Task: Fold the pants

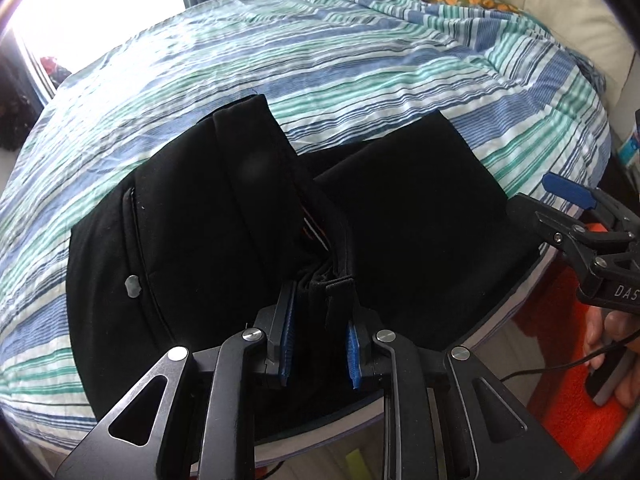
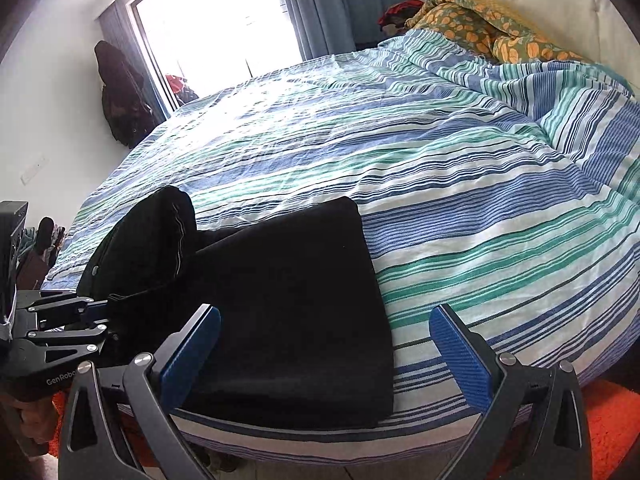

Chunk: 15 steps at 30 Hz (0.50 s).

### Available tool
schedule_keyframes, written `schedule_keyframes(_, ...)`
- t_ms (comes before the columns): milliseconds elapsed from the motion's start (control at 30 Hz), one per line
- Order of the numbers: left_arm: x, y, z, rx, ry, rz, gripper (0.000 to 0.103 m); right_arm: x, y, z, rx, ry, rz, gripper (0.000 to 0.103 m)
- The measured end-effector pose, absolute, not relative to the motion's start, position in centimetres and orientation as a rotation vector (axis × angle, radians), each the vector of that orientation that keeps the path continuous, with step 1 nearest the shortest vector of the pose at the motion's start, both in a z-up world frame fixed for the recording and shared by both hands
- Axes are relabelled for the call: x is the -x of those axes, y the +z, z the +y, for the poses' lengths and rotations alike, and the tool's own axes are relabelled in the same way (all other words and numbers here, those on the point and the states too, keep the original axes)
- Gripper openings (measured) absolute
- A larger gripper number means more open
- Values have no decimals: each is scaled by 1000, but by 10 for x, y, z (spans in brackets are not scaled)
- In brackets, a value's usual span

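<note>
Black pants (image 2: 288,312) lie part-folded at the striped bed's (image 2: 440,168) near edge, window (image 2: 216,20) behind. Left tongs (image 1: 320,344) clamp bunched fabric; right tongs (image 2: 324,344) gape empty. Pants folds indistinct.

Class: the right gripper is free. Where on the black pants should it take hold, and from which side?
Probably the near right corner of the black pants, from the bed's near edge. That flat folded panel lies between the open right gripper fingers; the left gripper already pinches the bunched fabric.
</note>
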<state>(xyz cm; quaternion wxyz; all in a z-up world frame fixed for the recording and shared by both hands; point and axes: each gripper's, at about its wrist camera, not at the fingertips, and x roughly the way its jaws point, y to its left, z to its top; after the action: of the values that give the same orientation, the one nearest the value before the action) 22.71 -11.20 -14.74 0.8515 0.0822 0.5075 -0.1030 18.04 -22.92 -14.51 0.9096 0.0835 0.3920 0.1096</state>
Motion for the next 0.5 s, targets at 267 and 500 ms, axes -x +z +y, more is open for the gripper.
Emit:
schedule_keyframes(267, -223, -150, -121, -228, -208, 1060, 21, -179, -144, -229, -165, 237, 792, 103)
schedule_keyframes(500, -224, -152, -126, -247, -205, 1057, 21, -179, -146, -235, -186, 217, 800, 103)
